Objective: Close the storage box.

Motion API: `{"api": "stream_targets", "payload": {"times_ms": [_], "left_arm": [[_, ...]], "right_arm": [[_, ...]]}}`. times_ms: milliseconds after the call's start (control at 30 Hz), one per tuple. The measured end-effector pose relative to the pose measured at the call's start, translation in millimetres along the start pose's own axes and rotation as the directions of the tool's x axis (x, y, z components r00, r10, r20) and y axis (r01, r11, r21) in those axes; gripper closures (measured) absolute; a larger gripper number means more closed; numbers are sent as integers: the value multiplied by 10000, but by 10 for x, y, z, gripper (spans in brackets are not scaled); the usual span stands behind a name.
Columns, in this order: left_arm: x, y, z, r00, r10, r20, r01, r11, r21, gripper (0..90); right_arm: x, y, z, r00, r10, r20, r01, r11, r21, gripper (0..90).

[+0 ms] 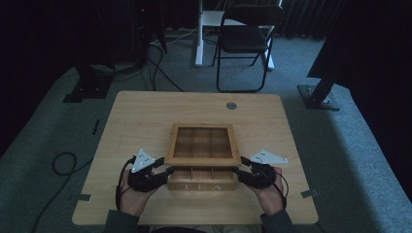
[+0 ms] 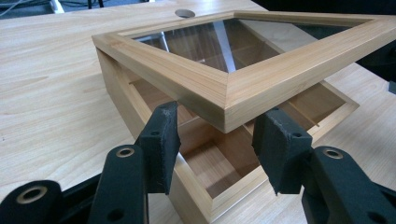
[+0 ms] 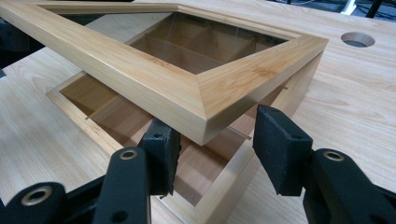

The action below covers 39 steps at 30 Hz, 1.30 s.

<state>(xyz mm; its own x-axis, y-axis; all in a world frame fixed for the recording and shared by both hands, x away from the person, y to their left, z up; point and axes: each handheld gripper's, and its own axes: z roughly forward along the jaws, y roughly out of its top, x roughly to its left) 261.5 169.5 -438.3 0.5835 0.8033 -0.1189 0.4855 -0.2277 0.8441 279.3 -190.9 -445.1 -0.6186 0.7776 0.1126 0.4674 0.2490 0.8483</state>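
A wooden tea box [image 1: 201, 186] marked TEA stands on the table, with dividers inside. Its glass-windowed lid [image 1: 203, 159] is hinged at the far side and its front edge is raised a little off the box. My left gripper [image 1: 170, 170] is at the lid's front left corner and my right gripper [image 1: 236, 170] at the front right one. In the left gripper view the lid [image 2: 196, 79] corner is wedged between the pads of the left gripper [image 2: 219, 140] above the box wall [image 2: 116, 84]. In the right gripper view the right gripper [image 3: 215, 140] holds the other lid [image 3: 140, 74] corner the same way.
The light wooden table [image 1: 136, 121] has a round cable hole [image 1: 231, 105] near its far edge. A black folding chair [image 1: 245, 39] and dark stand bases are on the carpet beyond. Cables trail on the floor at the left.
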Motion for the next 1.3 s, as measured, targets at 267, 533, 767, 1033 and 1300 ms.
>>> {"api": "stream_targets", "payload": {"times_ms": [267,533,767,1033,1300], "left_arm": [[-7,-54,15,9999,-103,14,103,9999,93,511],[-18,-114,32,9998,-200,57,199,9996,191,511],[-27,-171,55,9997,-233,102,230,9993,283,507],[-33,-204,67,10000,-92,30,91,9995,289,504],[-31,-258,90,9999,-121,82,118,9995,290,504]], "right_arm": [[5,-71,13,9999,122,-61,-121,9999,50,507],[22,-123,17,9998,-113,163,110,9997,219,502],[24,-181,43,9999,-82,106,78,9994,323,500],[32,-217,43,9999,-53,109,49,9994,347,501],[59,-248,61,9995,-245,186,236,9987,458,500]]}}
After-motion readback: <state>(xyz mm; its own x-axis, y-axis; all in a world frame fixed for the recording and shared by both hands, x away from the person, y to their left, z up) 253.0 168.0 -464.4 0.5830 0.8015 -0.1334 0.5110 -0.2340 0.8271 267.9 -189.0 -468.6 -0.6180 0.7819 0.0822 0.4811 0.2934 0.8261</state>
